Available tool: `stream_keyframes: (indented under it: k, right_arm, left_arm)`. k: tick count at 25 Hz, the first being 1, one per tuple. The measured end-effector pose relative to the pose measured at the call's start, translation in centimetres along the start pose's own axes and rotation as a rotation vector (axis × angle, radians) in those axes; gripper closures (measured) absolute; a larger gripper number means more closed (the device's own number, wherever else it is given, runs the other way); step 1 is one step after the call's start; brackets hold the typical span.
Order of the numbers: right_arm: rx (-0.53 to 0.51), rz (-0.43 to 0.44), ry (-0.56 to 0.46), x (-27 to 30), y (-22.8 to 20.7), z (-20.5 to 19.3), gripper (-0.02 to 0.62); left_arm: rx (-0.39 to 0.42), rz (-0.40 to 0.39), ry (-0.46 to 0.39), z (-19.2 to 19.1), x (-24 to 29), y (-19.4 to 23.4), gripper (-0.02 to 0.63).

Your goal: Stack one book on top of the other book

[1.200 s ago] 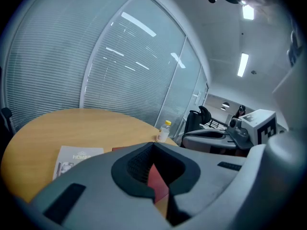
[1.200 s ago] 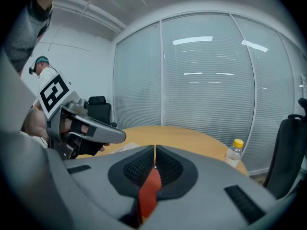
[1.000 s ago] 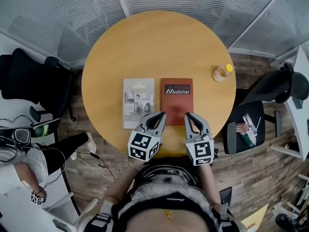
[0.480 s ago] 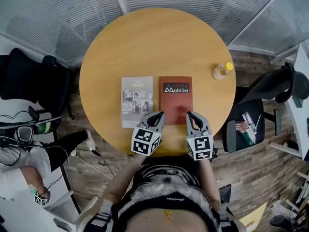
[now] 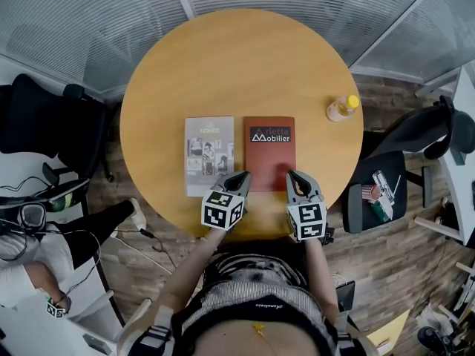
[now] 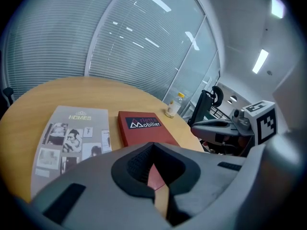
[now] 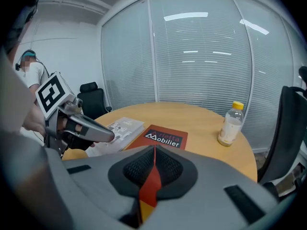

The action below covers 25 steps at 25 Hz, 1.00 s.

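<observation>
Books flat on round table.

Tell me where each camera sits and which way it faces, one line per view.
Head view: on the person's head, looking steeply down on the table, grey book, red book, bottle; torso, forearms, left gripper and right gripper show.
Left gripper view: on that gripper, looking along its shut jaws across the table; right gripper shows at right.
Right gripper view: likewise along shut jaws; left gripper shows at left.
Shared: both books and the bottle.
</observation>
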State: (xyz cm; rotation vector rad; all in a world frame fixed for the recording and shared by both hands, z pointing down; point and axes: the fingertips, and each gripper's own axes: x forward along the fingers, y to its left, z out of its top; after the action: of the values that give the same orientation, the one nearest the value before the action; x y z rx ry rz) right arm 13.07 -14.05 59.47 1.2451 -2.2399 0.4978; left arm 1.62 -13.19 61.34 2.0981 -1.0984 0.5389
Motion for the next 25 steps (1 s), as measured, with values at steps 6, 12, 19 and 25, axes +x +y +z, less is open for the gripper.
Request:
stream_keyframes:
  k: [6,12,19,25]
  right_arm:
    - [0.030,0.014,0.035,0.9,-0.2,-0.8,0.571]
    - [0.084,0.041,0.093,2.1,-1.0,-2.6,0.568]
    - [0.159,0.055,0.095,2.8,-2.1,-2.9,0.563]
    - [0.180,0.078,0.128,3.6,-2.4,-3.6,0.489]
  left_arm:
    - [-0.016,0.000,0.028,-0.7,0.9,0.6,0.589]
    - [-0.098,-0.028,0.049,-1.1,2.0,1.1,0.588]
    - [-0.123,-0.034,0.082,-1.6,2.7,1.9,0.588]
    - [-0.151,-0.041,0.126,-2.3,3.5,2.4,0.502]
